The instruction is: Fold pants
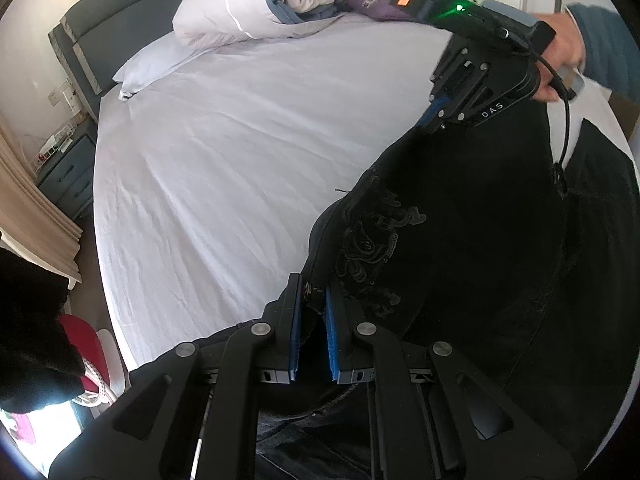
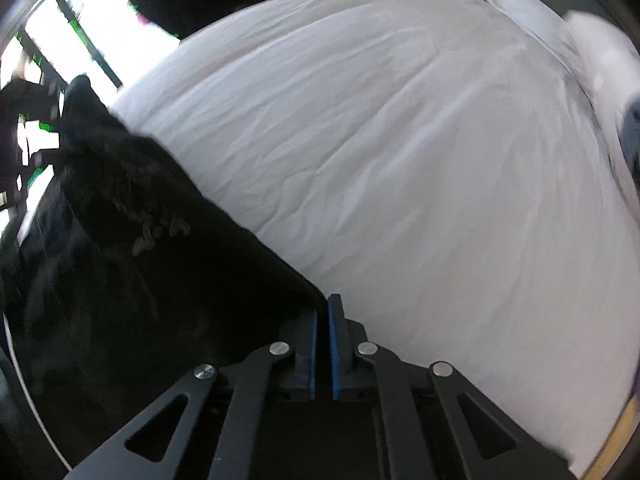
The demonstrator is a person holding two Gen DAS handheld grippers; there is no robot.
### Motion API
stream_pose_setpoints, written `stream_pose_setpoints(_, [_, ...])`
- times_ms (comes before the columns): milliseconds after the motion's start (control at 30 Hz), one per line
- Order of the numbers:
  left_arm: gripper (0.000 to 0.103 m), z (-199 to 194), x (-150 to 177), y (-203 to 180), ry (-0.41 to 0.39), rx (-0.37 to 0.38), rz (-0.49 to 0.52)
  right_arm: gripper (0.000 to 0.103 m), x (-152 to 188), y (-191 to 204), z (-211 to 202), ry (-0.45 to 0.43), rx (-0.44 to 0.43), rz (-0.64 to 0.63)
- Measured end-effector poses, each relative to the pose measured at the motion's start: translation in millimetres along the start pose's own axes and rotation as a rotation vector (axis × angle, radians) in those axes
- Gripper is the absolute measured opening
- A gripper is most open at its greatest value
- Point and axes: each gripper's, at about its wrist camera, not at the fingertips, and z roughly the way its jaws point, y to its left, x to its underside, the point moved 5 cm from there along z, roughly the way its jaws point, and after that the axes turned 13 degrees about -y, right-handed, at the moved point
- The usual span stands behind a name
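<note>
The black pants (image 1: 460,240) hang stretched between the two pinching grippers — left gripper (image 1: 313,312) and right gripper (image 2: 322,320) — near the bed (image 1: 224,152) edge, long side running hand to hand.

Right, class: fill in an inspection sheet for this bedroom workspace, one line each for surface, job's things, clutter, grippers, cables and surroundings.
Surface: bed with a wrinkled white sheet.
Job's things: black pants, embroidered, stretched between both grippers.
Clutter: bundled duvet, pillow and a purple garment at the headboard end.
Grippers: left gripper and right gripper each shut on the pants' edge.
Cables: black cable hanging from the right gripper.
Surroundings: grey nightstand, beige curtain, bright window.
</note>
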Motion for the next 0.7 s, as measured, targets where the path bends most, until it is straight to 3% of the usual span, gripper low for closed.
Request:
stream_pose_setpoints(333, [0.01, -45.4, 2.3, -17.4, -0.056, -0.027, -0.021, 0.004, 27.8, 12.1, -61.9, -0.206, -0.128, 0.353])
stream_pose_setpoints(567, [0.01, -103.0, 12.1, -56.7, -0.101, -0.022, -0.005, 0.004, 85.6, 1.1, -130.5, -0.341, -0.212, 0.69])
stream_pose_setpoints(700, [0.01, -132.3, 21.9, -94.9, -0.116, -0.008, 0.021, 0.004, 99.1, 22.7, -155.6, -0.375, -0.214, 0.707])
